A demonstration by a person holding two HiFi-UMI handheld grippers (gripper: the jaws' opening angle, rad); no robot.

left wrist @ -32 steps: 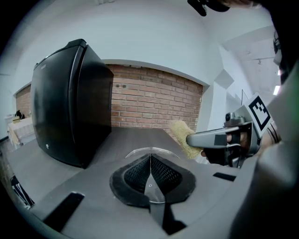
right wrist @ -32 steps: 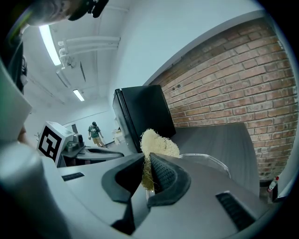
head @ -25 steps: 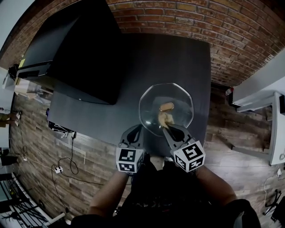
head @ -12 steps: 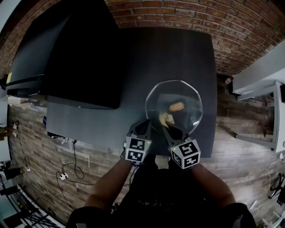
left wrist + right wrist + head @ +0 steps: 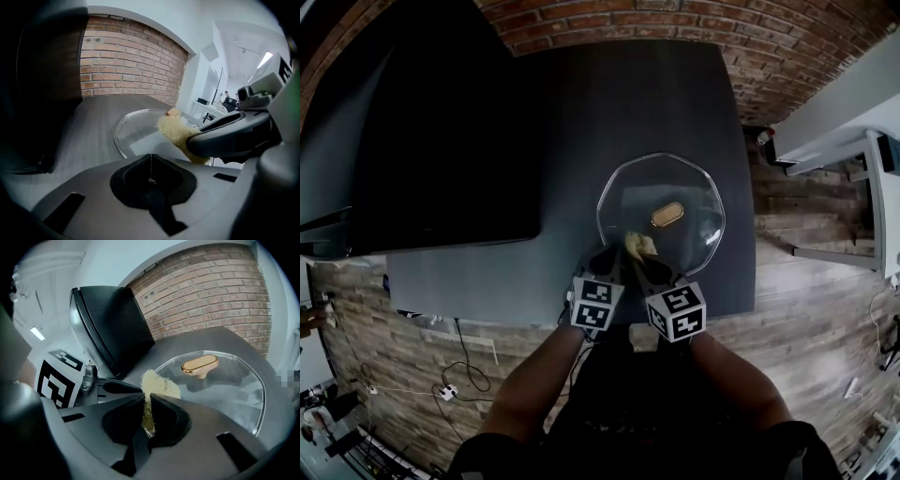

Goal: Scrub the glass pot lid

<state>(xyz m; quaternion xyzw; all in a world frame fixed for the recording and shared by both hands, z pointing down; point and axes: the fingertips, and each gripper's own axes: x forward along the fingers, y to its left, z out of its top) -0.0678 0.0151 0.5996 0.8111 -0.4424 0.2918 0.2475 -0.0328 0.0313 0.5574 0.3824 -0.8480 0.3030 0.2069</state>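
The glass pot lid (image 5: 694, 192) lies on the dark table with its gold knob (image 5: 667, 215) upward. My right gripper (image 5: 645, 262) is shut on a yellow scrubber (image 5: 637, 246), which rests on the lid's near left part. In the right gripper view the scrubber (image 5: 159, 384) sticks out from the right gripper (image 5: 149, 401), short of the knob (image 5: 200, 364) and the lid (image 5: 234, 394). My left gripper (image 5: 611, 258) is close beside it at the lid's near rim. The left gripper (image 5: 151, 157) is shut with nothing held; the lid (image 5: 133, 126) and scrubber (image 5: 176, 133) lie ahead.
A large black screen-like slab (image 5: 422, 141) stands on the table's left half, close to the lid. The dark table (image 5: 675, 94) ends at a brick wall at the far side. Wood floor with cables (image 5: 459, 356) lies below the near edge. White furniture (image 5: 862, 141) stands at the right.
The two grippers have drawn closer together at the lid's near rim. The scrubber has shifted a little left relative to the knob.
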